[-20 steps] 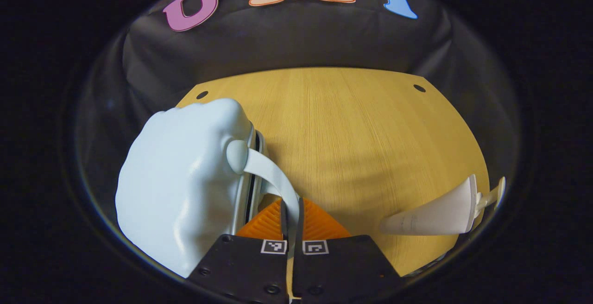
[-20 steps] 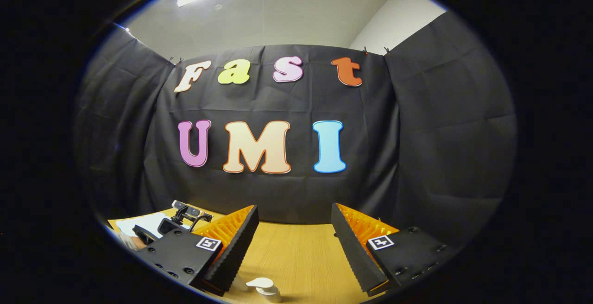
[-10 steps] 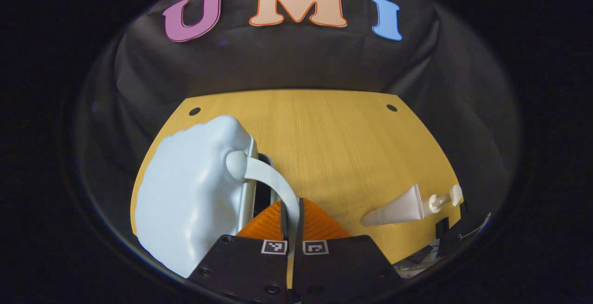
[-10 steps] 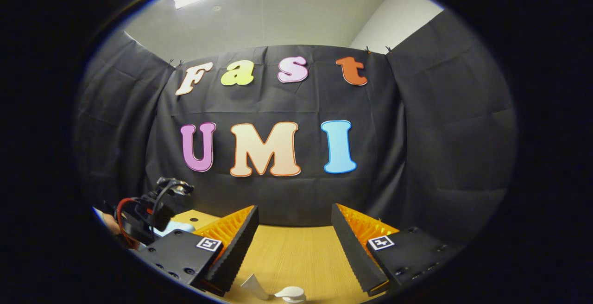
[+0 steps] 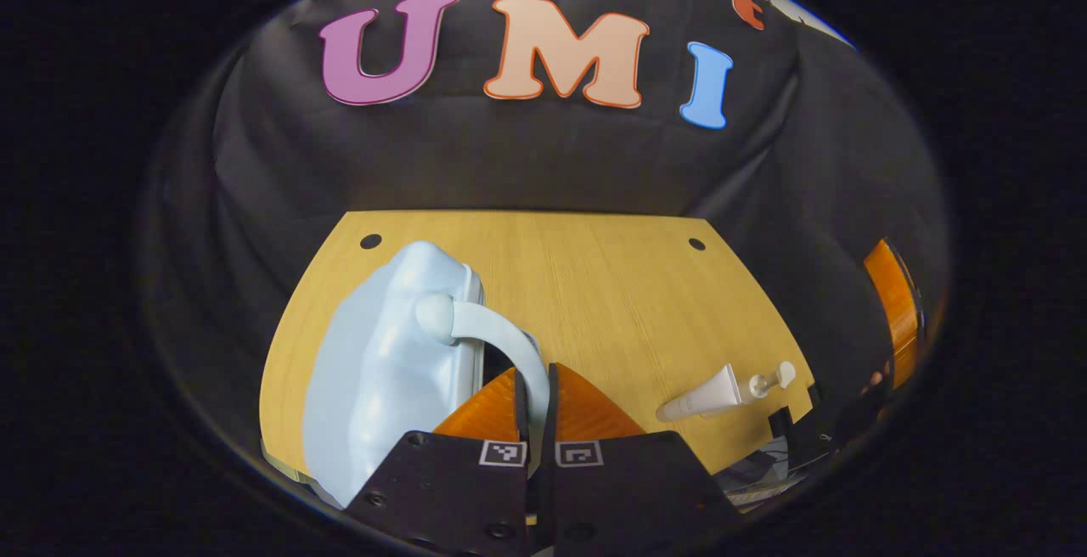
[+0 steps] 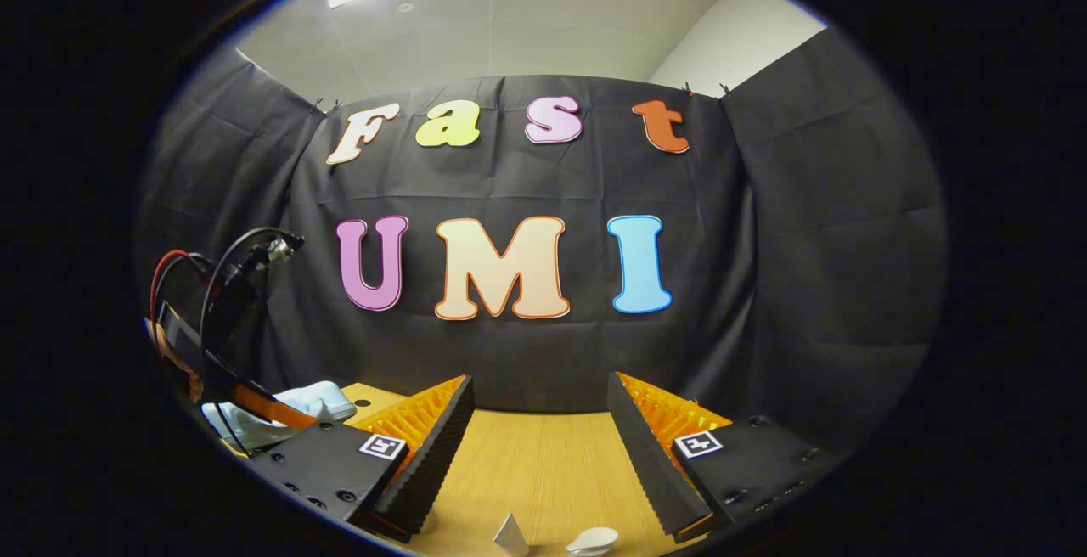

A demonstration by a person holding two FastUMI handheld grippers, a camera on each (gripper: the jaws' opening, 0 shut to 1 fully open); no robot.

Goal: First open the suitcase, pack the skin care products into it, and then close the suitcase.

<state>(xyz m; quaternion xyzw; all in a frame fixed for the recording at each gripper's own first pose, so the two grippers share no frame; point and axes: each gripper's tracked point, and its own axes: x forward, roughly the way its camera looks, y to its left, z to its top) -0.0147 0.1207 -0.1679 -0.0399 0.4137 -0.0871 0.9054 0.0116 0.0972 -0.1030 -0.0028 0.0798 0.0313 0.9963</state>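
left gripper [image 5: 537, 396]: ribbed fingers clamped on curved strap handle [image 5: 501, 338] | suitcase [image 5: 382, 370]: glossy pale-blue moulded shell, left on wood-grain table [image 5: 594, 285] | white tube [image 5: 705, 396] and pump bottle [image 5: 764, 382]: right, lying | right gripper [image 6: 539, 442]: fingers apart above them

Suitcase [image 5: 382, 370] shell: pale blue hard plastic, smooth, glossy with soft highlights; its handle [image 5: 501, 340] same smooth plastic, a bit less shiny; table [image 5: 594, 302] light wood grain, matt; tube [image 5: 705, 396] white plastic, smooth, satin; pump bottle [image 5: 768, 380] white plastic; booth wall cloth, matt, creased; right gripper [image 6: 539, 447] inner faces ribbed, rough-looking.
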